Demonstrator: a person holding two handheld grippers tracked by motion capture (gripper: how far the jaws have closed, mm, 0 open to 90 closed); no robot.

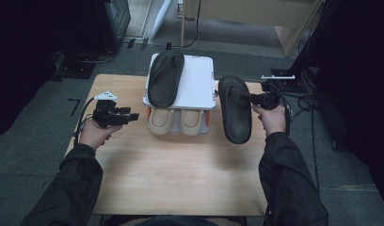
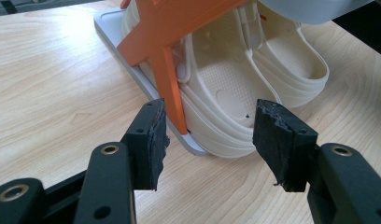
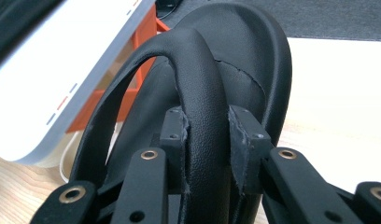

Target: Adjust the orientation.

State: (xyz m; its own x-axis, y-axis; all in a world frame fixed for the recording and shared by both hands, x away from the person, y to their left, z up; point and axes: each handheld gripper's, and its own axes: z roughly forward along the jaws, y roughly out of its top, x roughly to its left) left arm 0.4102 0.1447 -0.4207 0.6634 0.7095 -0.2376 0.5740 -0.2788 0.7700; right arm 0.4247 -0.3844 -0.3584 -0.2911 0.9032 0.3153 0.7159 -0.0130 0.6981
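- Gripping a black sandal (image 1: 235, 109) by its strap, my right gripper (image 1: 251, 98) is holding it clear above the table (image 1: 180, 174); in the right gripper view the two pads are pressing on either side of the strap (image 3: 205, 116), which is running up between them and arching away.
- I am seeing the sandal's long axis running from near me to far across the table in the high view, sole facing up at the camera, one end just beyond the fingers toward the shoe rack (image 1: 199, 87) and the other hanging back toward my right hand (image 1: 274, 118).
- I am keeping my left gripper (image 1: 133, 116) with its jaws standing apart and nothing between the pads (image 2: 153, 140).
- Just ahead of those left fingers, the beige clogs (image 2: 244, 88) are sitting on the rack's lower shelf, heels toward me, beside an orange upright (image 2: 172, 79).
- I am noting a second black sandal (image 1: 165, 77) lying lengthwise on the rack's white top, well apart from both sets of fingers.
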